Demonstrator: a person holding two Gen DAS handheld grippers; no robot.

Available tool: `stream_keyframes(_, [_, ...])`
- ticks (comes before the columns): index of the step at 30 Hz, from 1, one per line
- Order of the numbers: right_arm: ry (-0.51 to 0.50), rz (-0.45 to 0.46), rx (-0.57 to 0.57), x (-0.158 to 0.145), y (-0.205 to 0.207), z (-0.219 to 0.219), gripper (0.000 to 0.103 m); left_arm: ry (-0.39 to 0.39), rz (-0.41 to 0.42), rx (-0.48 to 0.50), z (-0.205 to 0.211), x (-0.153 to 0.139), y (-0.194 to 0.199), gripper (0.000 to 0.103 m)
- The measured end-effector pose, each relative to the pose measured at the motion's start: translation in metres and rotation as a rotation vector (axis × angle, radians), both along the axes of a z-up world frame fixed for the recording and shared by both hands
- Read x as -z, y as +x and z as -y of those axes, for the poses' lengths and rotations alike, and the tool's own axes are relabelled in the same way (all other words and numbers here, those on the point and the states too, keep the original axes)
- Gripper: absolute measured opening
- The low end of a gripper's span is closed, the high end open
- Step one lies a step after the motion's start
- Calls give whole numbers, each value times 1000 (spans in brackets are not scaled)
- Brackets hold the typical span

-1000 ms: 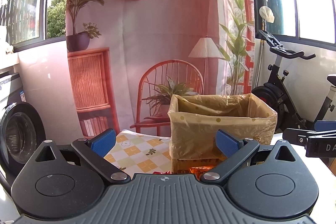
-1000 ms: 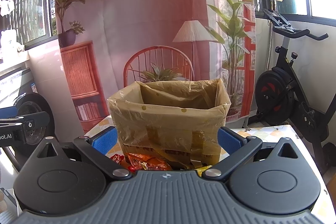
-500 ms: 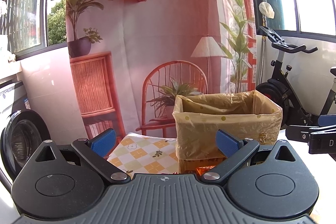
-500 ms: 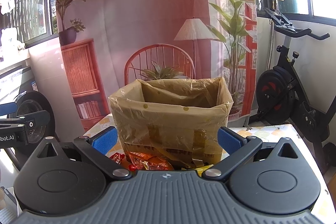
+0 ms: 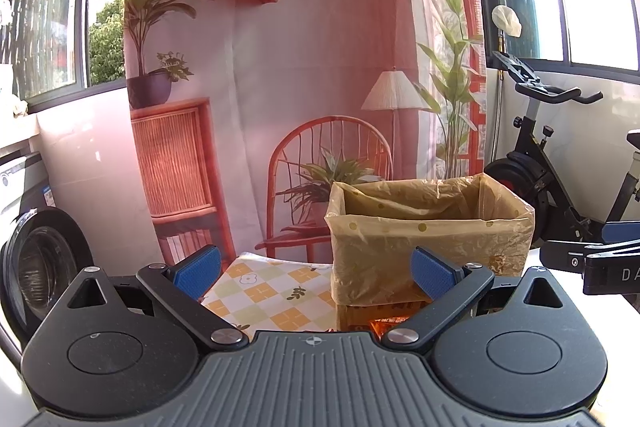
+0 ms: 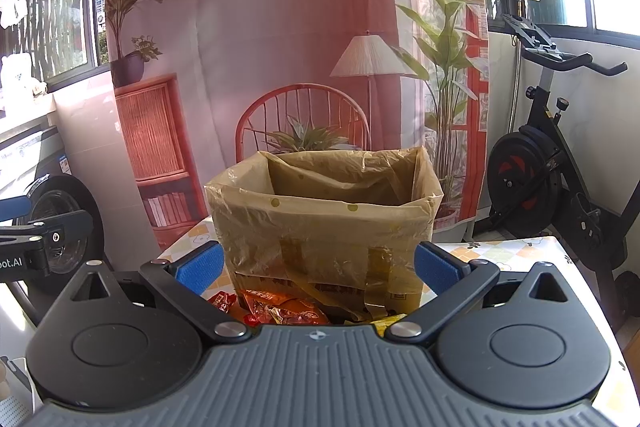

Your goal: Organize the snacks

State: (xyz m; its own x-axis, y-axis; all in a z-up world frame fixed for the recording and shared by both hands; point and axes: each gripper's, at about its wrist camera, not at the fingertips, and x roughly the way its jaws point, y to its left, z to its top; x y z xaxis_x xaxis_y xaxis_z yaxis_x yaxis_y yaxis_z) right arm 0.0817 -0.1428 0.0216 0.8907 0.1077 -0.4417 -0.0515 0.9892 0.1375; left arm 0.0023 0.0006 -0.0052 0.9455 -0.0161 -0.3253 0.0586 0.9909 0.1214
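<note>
Right under our right gripper (image 6: 316, 269), jaws spread wide and holding nothing, we see the snack packets (image 6: 276, 307): crinkled red and orange foil wrappers lying on the checked tablecloth (image 6: 516, 251), pressed up against the foot of the box, with a yellow one (image 6: 386, 323) just beside them toward the right finger. We judge them light, soft and slippery; the film will buckle and slide, so we'd pinch a sealed edge or a corner crimp rather than the puffed middle, and squeeze gently in case the contents crush. Our left gripper (image 5: 316, 269) is also wide open and empty; from its view only a sliver of orange wrapper (image 5: 386, 325) shows at the box base, and the rest is hidden behind the gripper body. Just past the packets stands the cardboard box (image 6: 324, 227), lined with a tan dotted plastic bag folded over the rim, top open, interior not visible from this height. We read it as the drop target: light, likely to skid if bumped. Beyond it hangs a printed backdrop (image 6: 280, 27).
</note>
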Motion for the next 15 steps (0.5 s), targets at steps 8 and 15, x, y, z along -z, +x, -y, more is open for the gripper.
stream_keyframes(8, [0,0,1,0,0,0,103,0,0,0,0,0,0,102])
stream_keyframes(15, [0,0,0,1,0,0,103,-3,-3,-1,0,1,0,102])
